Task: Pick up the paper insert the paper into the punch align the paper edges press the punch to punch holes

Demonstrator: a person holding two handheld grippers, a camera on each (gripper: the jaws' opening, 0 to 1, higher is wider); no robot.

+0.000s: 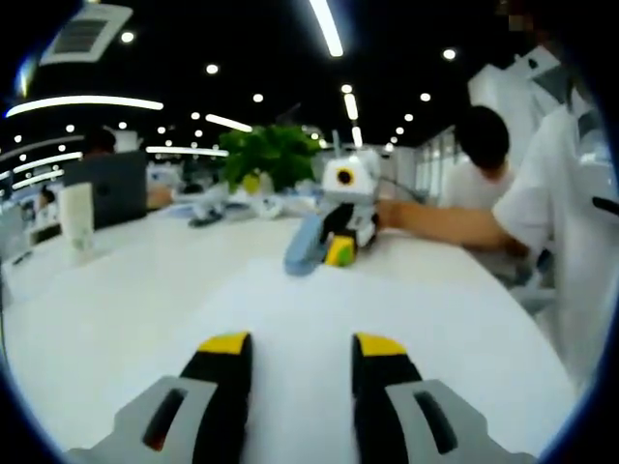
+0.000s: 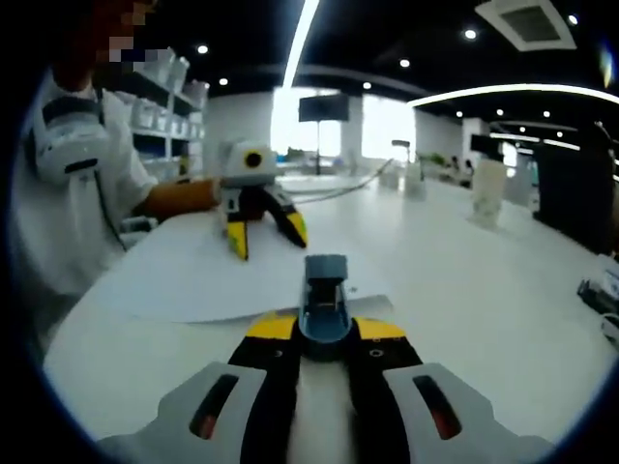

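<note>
Two grippers | left gripper (image 1: 302, 360) jaws apart, empty | right gripper (image 2: 324, 329) jaws clamp punch (image 2: 325, 307) (on paper (image 2: 203, 280))

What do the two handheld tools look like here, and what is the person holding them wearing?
Both the left tool and the right tool have black jaws with yellow tips on grey bodies with dark slots. A cable trails behind the left tool in the right gripper view. The person wears a white short-sleeved top.

Punch (image 2: 324, 300) between right gripper (image 2: 324, 333) tips
</note>
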